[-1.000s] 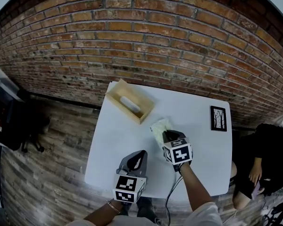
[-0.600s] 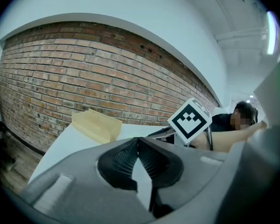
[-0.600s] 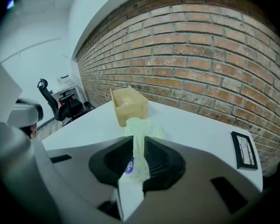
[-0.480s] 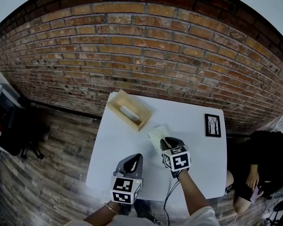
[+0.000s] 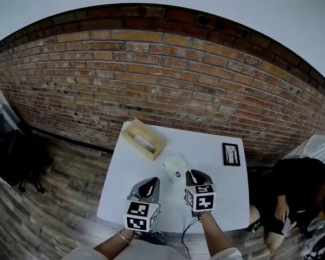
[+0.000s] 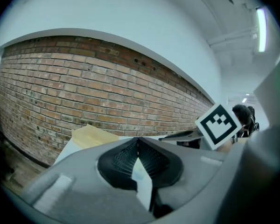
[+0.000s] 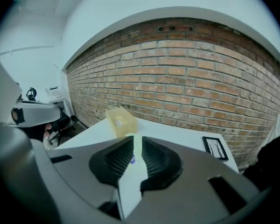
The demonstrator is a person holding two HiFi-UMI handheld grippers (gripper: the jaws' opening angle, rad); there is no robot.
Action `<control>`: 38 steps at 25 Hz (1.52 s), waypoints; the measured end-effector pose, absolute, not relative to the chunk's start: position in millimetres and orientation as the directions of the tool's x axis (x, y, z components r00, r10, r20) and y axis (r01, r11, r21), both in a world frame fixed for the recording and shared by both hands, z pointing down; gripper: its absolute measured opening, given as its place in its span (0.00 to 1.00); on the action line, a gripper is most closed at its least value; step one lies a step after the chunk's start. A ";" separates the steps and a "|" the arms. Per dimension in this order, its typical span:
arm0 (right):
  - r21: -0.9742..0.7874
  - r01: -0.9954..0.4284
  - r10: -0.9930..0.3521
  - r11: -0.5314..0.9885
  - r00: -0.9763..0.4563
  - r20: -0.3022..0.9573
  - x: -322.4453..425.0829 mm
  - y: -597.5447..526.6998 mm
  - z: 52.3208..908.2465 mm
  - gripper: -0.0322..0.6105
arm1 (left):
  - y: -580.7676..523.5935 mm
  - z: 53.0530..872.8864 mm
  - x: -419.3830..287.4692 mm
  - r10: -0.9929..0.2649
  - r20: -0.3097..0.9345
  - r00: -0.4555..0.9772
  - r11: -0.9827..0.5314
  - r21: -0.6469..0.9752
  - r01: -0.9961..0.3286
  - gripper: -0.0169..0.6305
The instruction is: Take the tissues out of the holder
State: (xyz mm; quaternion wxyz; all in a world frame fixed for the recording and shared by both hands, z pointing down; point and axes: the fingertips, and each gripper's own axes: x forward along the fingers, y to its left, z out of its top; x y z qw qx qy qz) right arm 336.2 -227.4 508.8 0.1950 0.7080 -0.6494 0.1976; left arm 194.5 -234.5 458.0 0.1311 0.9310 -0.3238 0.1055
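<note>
**Status: one pack out, holder not empty**

- Tissue pack (image 5: 175, 168) lies flat on the tabletop (image 5: 227, 188), clear of the wooden holder (image 5: 131, 129) and between it and the right tool (image 5: 194, 173).
- Right tool: jaws stand narrowly apart. The right gripper view shows the pack's pale wrapper and blue mark through the gap, on the tabletop just ahead of the tips. The pads aren't pressing on it, so it holds nothing.
- Left tool (image 5: 151, 182): jaw tips meet in its own view and nothing is between them. It hangs over the near edge of the tabletop, doing no work.
- The holder sits at the far left corner with a white oblong item (image 5: 143, 142) inside. It's too small to be sure, but it reads as more tissue.
- Picture frame (image 5: 231, 154) at the far right isn't involved.

My read is partly done. The first pack counts as removed. What's left is a reach back to the holder for the white item, then a check that it's empty.
</note>
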 end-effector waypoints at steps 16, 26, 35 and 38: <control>-0.148 -0.925 -0.862 -0.349 0.255 0.439 332.1 -133.5 496.5 0.06 | -204.6 446.4 204.2 -0.514 0.254 0.819 -0.799 0.205 -0.565 0.04; -0.165 -0.907 -0.863 -0.388 0.294 0.411 331.8 -126.5 483.0 0.06 | -195.1 443.6 206.0 -0.494 0.256 0.831 -0.812 0.207 -0.546 0.04; -0.164 -0.903 -0.862 -0.397 0.305 0.406 324.5 -126.7 477.2 0.06 | -197.0 440.7 197.7 -0.494 0.256 0.831 -0.808 0.216 -0.548 0.04; -0.158 -0.900 -0.859 -0.406 0.317 0.402 326.4 -124.4 474.7 0.06 | -196.3 441.3 195.5 -0.492 0.253 0.833 -0.809 0.220 -0.545 0.04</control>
